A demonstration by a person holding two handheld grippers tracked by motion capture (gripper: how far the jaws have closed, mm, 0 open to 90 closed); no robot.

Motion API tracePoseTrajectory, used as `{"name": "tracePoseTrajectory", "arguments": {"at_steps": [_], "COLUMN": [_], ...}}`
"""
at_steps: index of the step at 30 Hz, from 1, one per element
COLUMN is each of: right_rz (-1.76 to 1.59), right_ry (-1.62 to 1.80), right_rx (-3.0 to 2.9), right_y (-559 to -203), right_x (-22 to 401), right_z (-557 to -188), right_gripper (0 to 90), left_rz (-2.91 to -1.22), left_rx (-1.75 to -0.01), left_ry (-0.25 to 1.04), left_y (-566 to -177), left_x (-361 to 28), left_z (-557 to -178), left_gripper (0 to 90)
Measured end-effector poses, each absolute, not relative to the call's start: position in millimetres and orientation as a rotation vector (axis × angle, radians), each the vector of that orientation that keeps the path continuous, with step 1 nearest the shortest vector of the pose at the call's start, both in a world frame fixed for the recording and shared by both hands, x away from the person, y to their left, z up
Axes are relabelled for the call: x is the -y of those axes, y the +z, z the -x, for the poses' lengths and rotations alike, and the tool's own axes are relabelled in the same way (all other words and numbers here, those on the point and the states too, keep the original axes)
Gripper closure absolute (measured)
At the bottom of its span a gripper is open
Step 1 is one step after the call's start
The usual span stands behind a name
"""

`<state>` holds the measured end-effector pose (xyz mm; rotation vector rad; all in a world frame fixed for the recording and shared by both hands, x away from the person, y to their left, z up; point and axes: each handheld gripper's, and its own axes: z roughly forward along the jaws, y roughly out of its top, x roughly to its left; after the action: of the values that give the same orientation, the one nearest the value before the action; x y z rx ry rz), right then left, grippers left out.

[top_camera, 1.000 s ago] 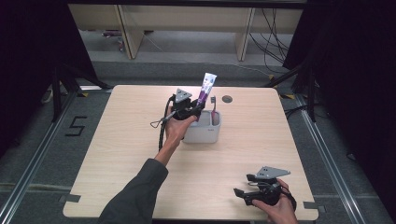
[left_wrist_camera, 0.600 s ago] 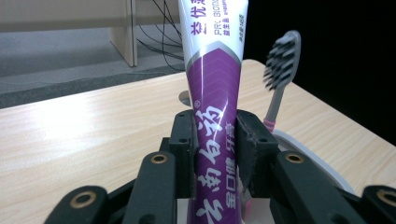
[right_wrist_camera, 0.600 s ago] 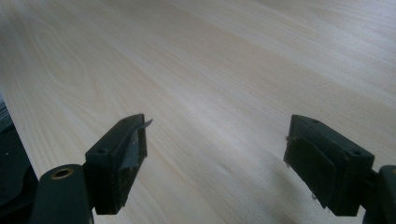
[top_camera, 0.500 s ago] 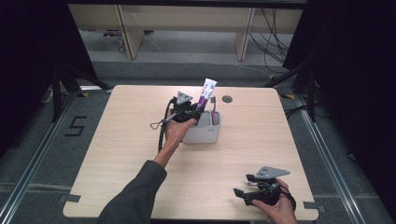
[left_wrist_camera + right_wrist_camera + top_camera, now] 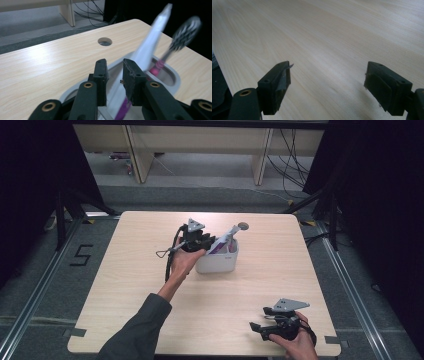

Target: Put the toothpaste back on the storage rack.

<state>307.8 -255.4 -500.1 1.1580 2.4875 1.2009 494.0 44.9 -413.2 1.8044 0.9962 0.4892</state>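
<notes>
Because the white-and-purple squeeze tube (image 5: 147,50) leans tilted in the pale grey plastic holder (image 5: 220,264) beside a pink-handled toothbrush (image 5: 183,37), it appears to have just been let go there: the left gripper (image 5: 113,75) hovers at the holder's rim, its jaws narrowly parted and, having just been closing, gripping nothing. Well apart, the right gripper (image 5: 327,82) rests wide open and empty on the light wooden table (image 5: 150,285).
</notes>
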Motion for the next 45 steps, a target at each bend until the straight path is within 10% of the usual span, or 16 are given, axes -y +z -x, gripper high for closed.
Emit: {"name": "tracePoseTrajectory", "arguments": {"at_steps": [21, 45], "right_rz": [-1.159, -1.144], "right_ry": [1.201, 1.195], "right_rx": [-2.486, -2.463], "right_y": [-500, -499], "right_x": [255, 256], "right_z": [-307, -308], "right_gripper": [21.5, 21.5], "left_rz": [-1.806, -1.808], "left_rx": [-1.007, -1.039], "left_ry": [0.475, 0.446], "left_y": [-404, -396], "left_x": [-57, -92], "left_z": [-490, -475], "left_gripper": [66.0, 30.6]}}
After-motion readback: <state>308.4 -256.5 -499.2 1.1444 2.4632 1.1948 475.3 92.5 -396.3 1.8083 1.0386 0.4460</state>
